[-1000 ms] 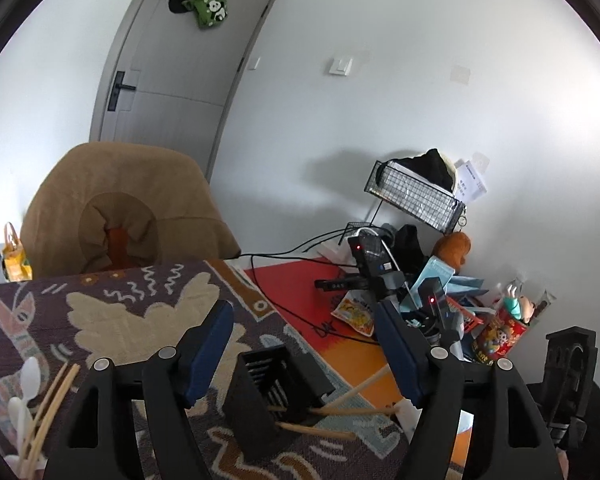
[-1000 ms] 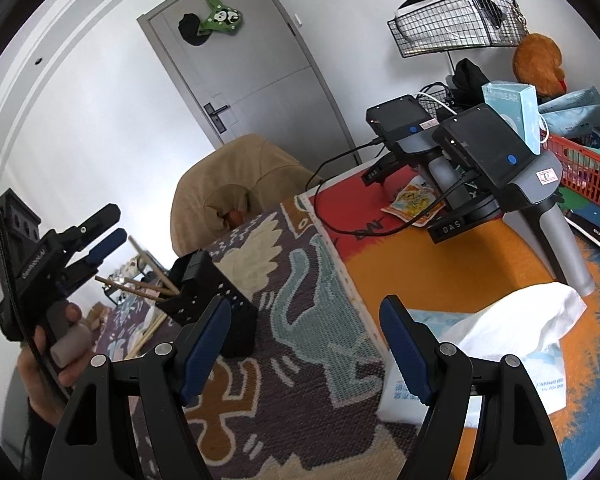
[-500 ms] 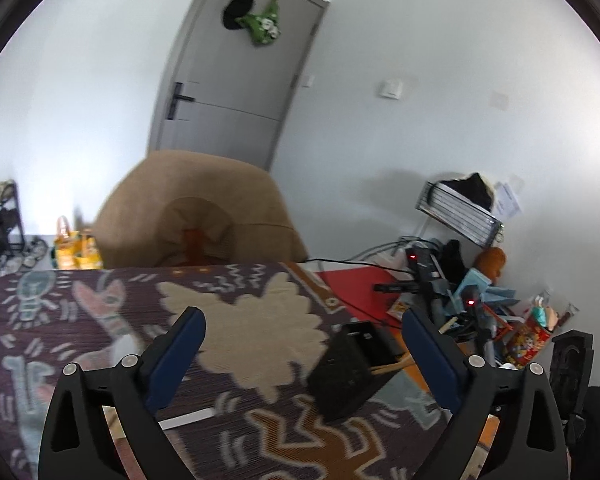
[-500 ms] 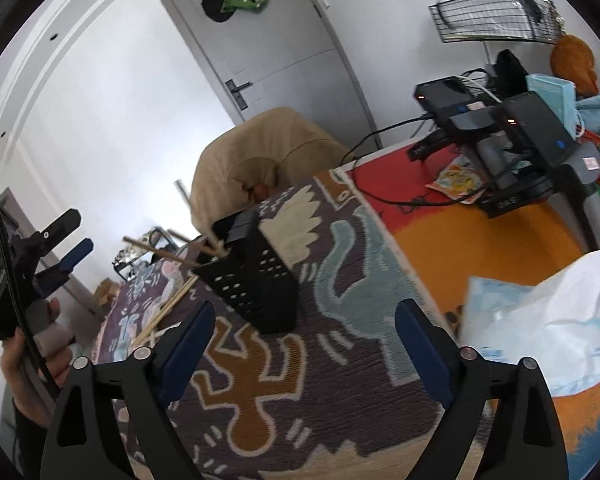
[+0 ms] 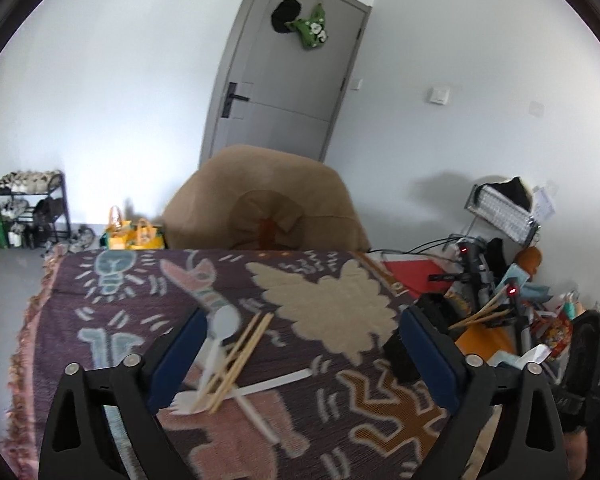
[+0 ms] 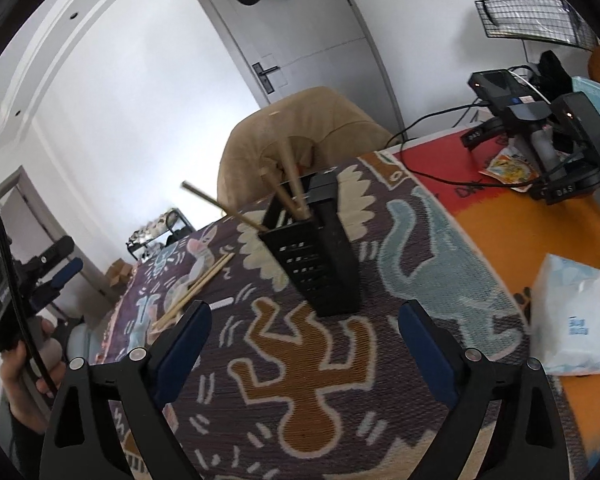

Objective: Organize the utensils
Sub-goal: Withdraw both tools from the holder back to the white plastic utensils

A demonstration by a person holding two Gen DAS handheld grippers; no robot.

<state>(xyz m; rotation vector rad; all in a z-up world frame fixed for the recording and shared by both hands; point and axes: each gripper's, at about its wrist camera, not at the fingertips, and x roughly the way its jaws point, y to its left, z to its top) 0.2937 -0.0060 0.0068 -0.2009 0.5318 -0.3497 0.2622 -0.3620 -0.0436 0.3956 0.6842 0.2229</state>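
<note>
Left claw swung back over loose chopsticks, jaws wide, empty.

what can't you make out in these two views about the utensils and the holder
- Left wrist view: the black holder is mostly hidden behind the left gripper, so its contents are unclear.
- Left wrist view: the white plastic utensils under the chopsticks are motion-blurred; their count is uncertain.
- Right wrist view: the loose chopsticks run behind the right gripper, ends hidden.
</note>
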